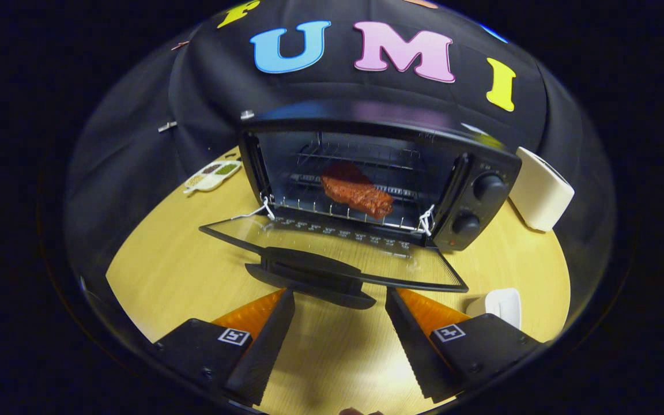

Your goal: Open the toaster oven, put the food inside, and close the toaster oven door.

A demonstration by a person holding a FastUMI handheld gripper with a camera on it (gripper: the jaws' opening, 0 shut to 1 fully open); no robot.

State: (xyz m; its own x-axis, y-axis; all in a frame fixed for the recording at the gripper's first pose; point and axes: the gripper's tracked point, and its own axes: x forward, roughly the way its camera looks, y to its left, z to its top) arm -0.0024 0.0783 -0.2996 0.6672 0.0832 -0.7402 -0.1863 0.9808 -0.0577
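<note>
A black toaster oven (476, 190) stands on the wooden table (165, 271) with its glass door (332, 245) folded down flat toward me. A brown piece of meat (357, 193) lies on the wire rack (309, 207) inside the oven. The door's black handle (314, 275) sits just ahead of my fingertips. My gripper (340, 297) is open, its two black fingers (268, 340) spread wide below the handle, with nothing between them.
A white toaster (541, 189) stands to the right of the oven. A small white dish (500, 305) lies by my right finger. A divided white tray (212, 174) with food bits rests left of the oven.
</note>
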